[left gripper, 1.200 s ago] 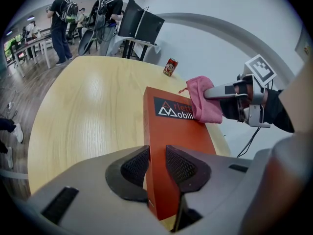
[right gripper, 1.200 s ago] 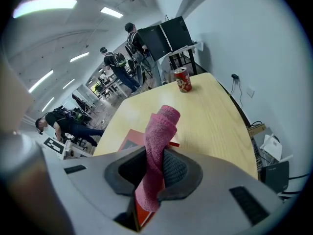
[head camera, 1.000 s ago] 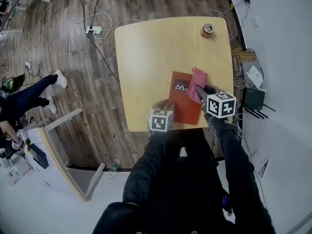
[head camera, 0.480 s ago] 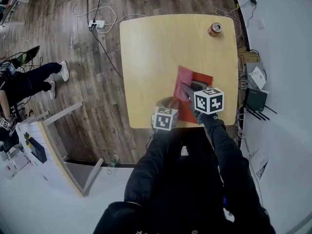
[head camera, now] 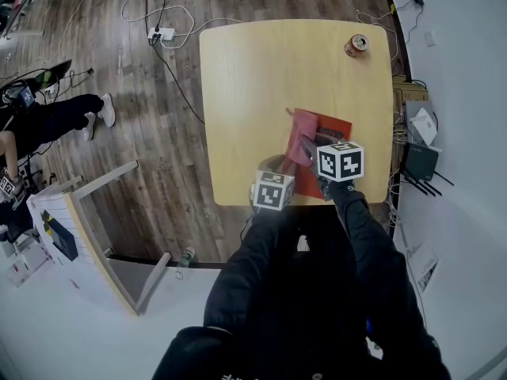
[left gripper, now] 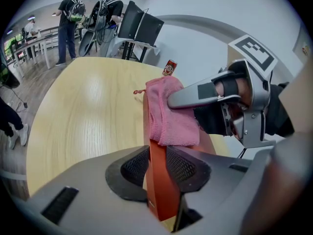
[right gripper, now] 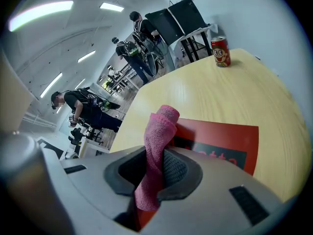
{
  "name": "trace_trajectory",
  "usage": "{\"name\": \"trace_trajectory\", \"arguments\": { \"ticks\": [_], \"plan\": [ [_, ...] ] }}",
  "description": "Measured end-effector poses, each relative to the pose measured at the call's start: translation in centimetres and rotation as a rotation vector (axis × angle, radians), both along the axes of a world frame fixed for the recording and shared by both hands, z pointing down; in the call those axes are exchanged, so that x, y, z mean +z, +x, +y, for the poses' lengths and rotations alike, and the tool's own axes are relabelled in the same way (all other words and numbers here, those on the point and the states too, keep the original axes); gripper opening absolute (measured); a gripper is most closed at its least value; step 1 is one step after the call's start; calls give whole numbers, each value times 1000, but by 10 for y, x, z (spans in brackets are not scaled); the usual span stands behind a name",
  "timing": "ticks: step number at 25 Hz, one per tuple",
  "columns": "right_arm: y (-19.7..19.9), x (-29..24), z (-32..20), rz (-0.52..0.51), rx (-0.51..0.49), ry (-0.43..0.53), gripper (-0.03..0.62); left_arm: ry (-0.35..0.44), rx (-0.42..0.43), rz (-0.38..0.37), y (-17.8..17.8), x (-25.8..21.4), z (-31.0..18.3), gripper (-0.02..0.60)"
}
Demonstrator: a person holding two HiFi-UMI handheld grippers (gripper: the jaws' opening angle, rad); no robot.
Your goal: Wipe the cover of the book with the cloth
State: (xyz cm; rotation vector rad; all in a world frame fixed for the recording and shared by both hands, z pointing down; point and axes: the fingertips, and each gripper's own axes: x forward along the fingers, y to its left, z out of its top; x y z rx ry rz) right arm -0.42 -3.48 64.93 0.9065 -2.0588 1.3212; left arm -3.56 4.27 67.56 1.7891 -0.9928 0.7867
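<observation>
Pinching the near edge of the book [left gripper: 161,190] tight in the left gripper [left gripper: 157,163], clamping the bunched cloth [right gripper: 159,131] in the right gripper [right gripper: 155,166] — cloth draped over the red cover, book near the table's [head camera: 261,85] front-right edge.

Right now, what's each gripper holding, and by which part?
Left gripper clamps the book by its near edge. Right gripper pinches the cloth partway along, one end sticking out over the book.

Seen from the right gripper [right gripper: 155,173], its own body cuts off the white print on the book [right gripper: 230,138] (only the letter tops show). The lower end of the cloth [right gripper: 159,131] sinks out of sight between the fingers [right gripper: 178,168]. In the head view the label on the can [head camera: 357,45] is too small to read.
</observation>
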Motion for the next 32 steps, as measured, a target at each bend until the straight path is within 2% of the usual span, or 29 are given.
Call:
{"name": "trace_trajectory", "arguments": {
  "ticks": [13,32],
  "plan": [
    [30,7,7,43,11,-8,77,-6,5,-10,2,0,1,132],
    [88,7,16,66,81,-11,78,-5,8,-10,2,1,2,132]
  ]
}}
